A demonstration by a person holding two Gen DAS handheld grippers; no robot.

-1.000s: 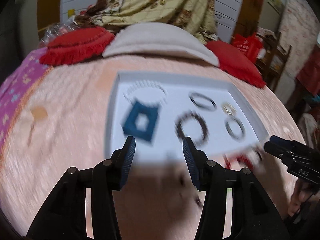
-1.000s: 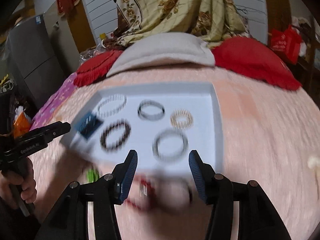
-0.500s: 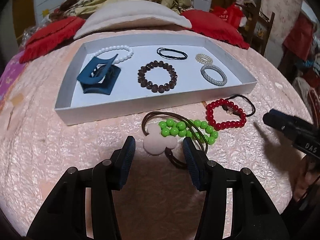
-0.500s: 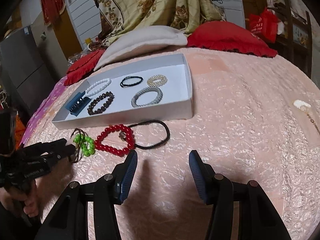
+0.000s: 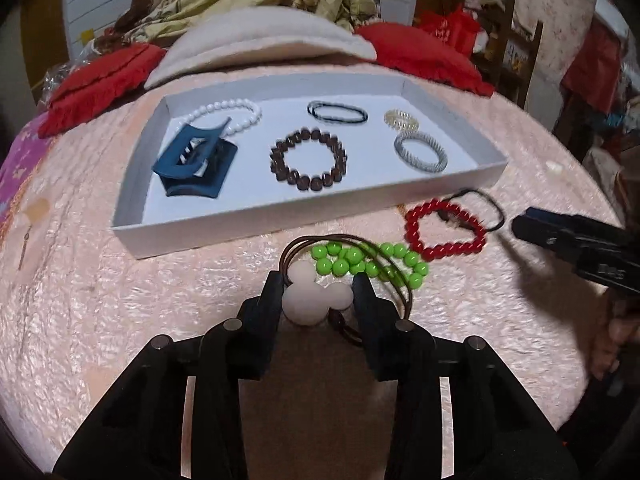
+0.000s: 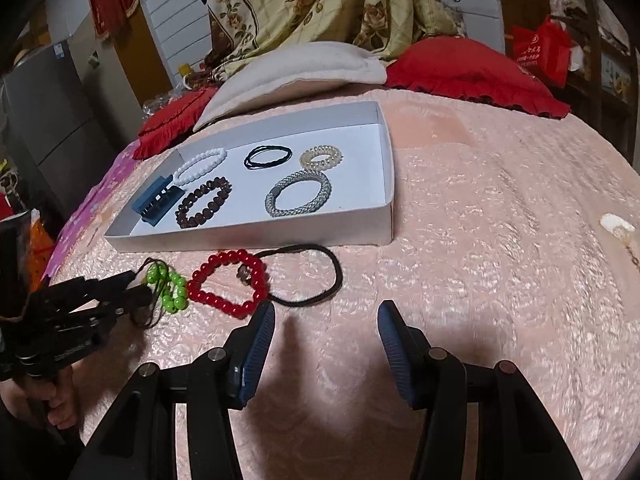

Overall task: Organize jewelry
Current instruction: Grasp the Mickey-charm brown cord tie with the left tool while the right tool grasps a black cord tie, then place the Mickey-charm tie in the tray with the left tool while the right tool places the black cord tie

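A pink mouse-shaped charm (image 5: 310, 304) on a brown hair tie (image 5: 404, 292) lies on the pink bedspread, overlapping a green bead bracelet (image 5: 360, 264). My left gripper (image 5: 318, 278) is closing on the charm, and both fingers touch its sides. From the right wrist view, the left gripper (image 6: 132, 284) sits at the green beads (image 6: 172, 288). Beside them lie a red bead bracelet (image 6: 224, 304) and a black hair tie (image 6: 336, 276). My right gripper (image 6: 326, 308) stands open just in front of them, holding nothing. Behind is the white tray (image 5: 256, 220).
The tray holds a blue claw clip (image 5: 196, 168), white beads (image 5: 236, 116), brown beads (image 5: 304, 184), black ties (image 5: 336, 112), a coil tie (image 5: 400, 120) and a silver bracelet (image 5: 420, 160). Red and beige pillows lie behind. A small pale object (image 6: 616, 226) lies on the bedspread, far right.
Both grippers came down toward the loose pieces in front of the tray. The left jaws narrowed from wide apart until they touch the pink charm. The right jaws kept their width.
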